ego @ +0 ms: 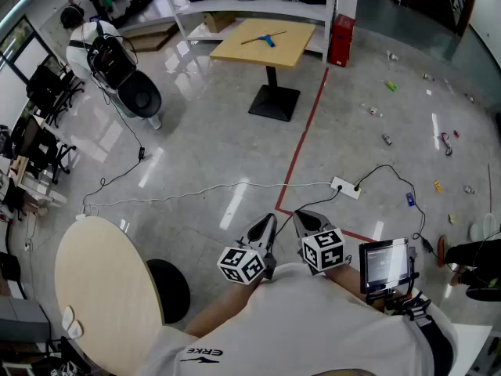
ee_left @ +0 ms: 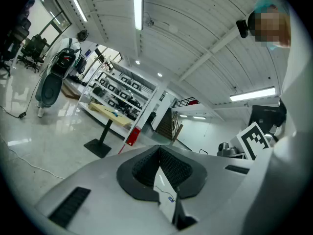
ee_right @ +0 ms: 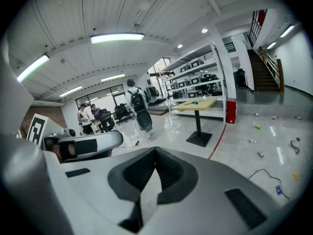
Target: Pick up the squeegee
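Squeegee (ego: 263, 38) lying on the yellow table (ego: 296, 45) at twelve o'clock, well apart from my claws; my left claw (ego: 263, 227) and right claw (ego: 307, 219) side by side, both closed narrow, gripping nothing.

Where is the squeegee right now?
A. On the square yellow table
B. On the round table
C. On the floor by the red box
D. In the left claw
A: the squeegee lies on top of the square yellow table, across the room in the head view.
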